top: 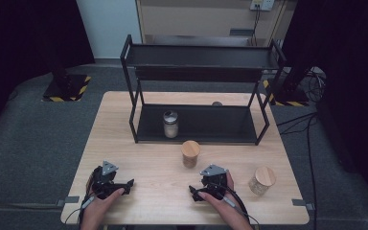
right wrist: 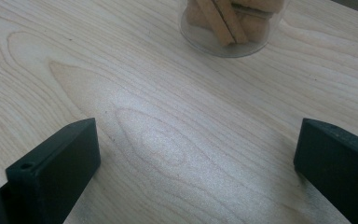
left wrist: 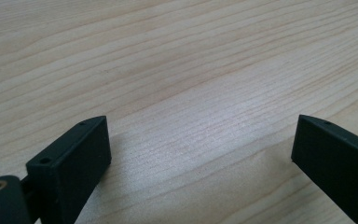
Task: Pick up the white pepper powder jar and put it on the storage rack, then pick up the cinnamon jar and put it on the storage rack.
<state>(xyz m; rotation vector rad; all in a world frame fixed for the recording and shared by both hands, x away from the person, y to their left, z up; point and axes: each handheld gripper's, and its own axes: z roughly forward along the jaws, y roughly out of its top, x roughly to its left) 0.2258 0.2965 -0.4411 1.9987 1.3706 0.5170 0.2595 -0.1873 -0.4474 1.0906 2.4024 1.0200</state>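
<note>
Jar (top: 190, 153) with a wooden lid stands on the table (top: 139, 158), just ahead of the right gripper (top: 206, 189).

Big black shelf (top: 199, 96) sits at the back of the table with a white jar (top: 170, 124) on its low level. Another wooden-lid jar (top: 262, 180) stands to the right. Both the right gripper and the left gripper (top: 117, 187) rest near the front edge, jaws spread wide, holding nothing. In the right gripper view, the jar (right wrist: 230, 25) is apart from the jaws.

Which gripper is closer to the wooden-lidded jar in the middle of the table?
Right. The right gripper sits just below the jar; the left gripper lies farther off, down-left.
</note>
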